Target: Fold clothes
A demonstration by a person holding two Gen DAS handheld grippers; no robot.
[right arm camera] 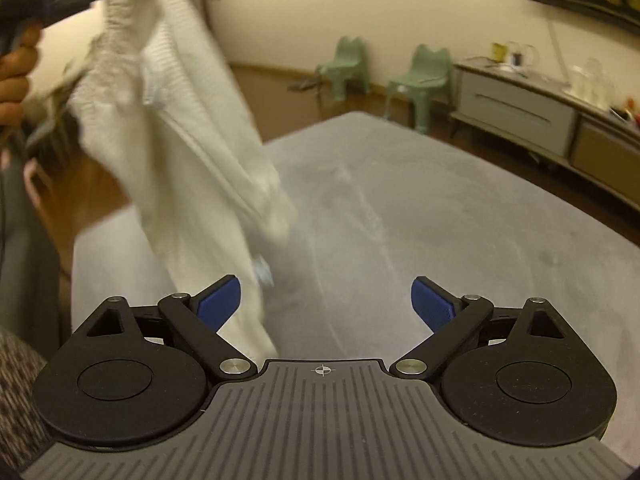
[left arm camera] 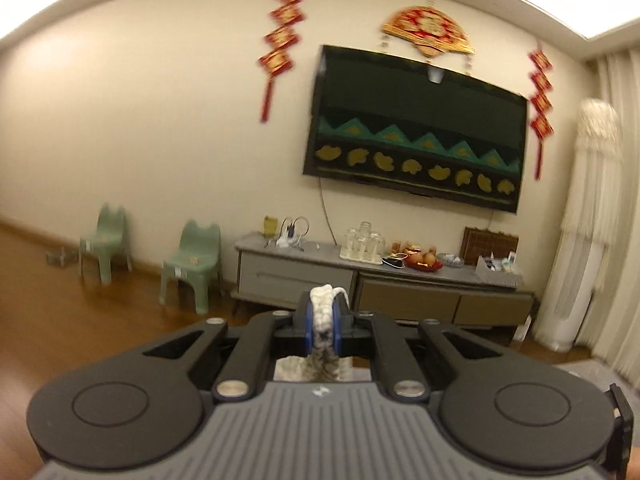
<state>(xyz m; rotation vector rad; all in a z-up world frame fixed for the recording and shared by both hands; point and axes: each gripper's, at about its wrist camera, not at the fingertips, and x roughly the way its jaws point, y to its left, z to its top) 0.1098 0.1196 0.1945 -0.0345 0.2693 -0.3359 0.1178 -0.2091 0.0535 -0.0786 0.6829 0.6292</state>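
Left gripper (left arm camera: 323,322) clenched on white knitted garment (right arm camera: 180,152), lifted high, lower hem hanging. Right gripper (right arm camera: 326,304) fingers spread wide, grasping nothing, over bare grey fabric surface (right arm camera: 440,220).

The white knit garment (right arm camera: 176,132) hangs in the air, bunched at its top where the left gripper (left arm camera: 322,312) pinches a thick wad of it between the blue pads. From that grip it drapes down and toward the right gripper (right arm camera: 325,300), its lower part passing just beside that gripper's left finger. The fabric is ribbed, creased and gathered in long folds, with a seam running down its length. Its lower end drops out of sight behind the gripper body.
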